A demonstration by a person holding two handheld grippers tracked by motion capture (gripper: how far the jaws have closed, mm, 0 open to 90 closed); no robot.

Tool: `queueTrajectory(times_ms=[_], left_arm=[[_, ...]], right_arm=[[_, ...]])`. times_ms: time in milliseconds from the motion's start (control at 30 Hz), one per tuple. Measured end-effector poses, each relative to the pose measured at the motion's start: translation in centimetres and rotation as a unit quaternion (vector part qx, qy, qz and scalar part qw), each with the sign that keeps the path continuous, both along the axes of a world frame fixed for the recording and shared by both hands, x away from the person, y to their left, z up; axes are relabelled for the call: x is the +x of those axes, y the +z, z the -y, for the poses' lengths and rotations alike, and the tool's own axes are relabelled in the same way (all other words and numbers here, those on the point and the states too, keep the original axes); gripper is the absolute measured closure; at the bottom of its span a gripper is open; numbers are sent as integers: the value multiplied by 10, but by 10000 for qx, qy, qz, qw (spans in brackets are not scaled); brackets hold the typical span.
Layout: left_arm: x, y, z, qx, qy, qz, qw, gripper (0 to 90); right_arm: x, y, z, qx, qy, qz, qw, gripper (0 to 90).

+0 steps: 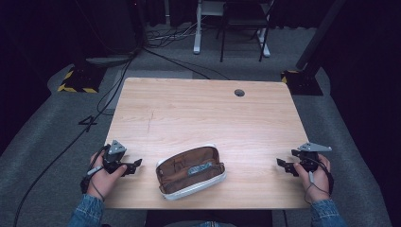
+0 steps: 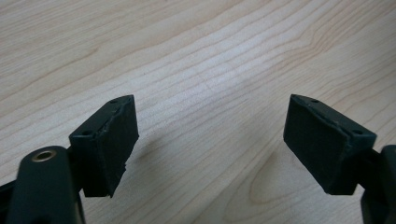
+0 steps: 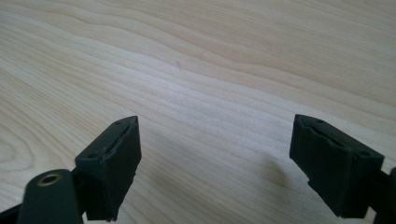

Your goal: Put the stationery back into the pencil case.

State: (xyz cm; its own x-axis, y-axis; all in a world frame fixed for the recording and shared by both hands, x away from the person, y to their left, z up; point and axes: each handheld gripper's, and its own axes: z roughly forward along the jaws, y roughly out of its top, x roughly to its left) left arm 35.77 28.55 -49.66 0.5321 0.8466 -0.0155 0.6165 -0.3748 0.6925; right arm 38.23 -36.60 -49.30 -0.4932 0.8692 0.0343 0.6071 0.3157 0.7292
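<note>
Lying open on bare table [image 1: 203,109], pencil case [image 1: 191,171] runs lengthwise left-right, right end tilted away; left gripper [image 1: 135,164] and right gripper [image 1: 281,163] flank it, both gaping, empty.

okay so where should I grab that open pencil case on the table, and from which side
Probably the pencil case is best taken by its pale zipped rim at the right end, coming in from the right with the right gripper, whose jaws stand open. The case lies open and flat, so the raised rim is likely the only thin edge the fingers can close on.
</note>
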Motion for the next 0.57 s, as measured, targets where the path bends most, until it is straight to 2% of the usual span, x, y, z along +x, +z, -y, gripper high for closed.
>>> queueTrajectory(times_ms=[100,133,167,233,333,400,567], left_arm=[[1,-2,1,22,-8,-47,10000,187],[1,-3,1,153,-20,-118,9998,182],[1,-3,1,153,-20,-118,9998,175],[3,-6,0,36,-7,-116,9999,171],[4,-8,-1,-44,20,-28,10000,153],[5,-8,-1,-24,19,-46,10000,139],[5,-8,-1,-23,35,-70,10000,128]], right_arm=[[0,-4,1,-60,-73,-73,9999,176],[0,-6,1,-74,-74,-106,9999,174],[0,-6,1,-74,-74,-106,9999,174],[1,-8,-1,-190,-49,-22,9998,160],[1,-10,-1,-162,-109,30,9998,133],[2,-12,-2,-171,-170,91,9997,104],[4,-12,-4,-188,-237,54,9995,76]])
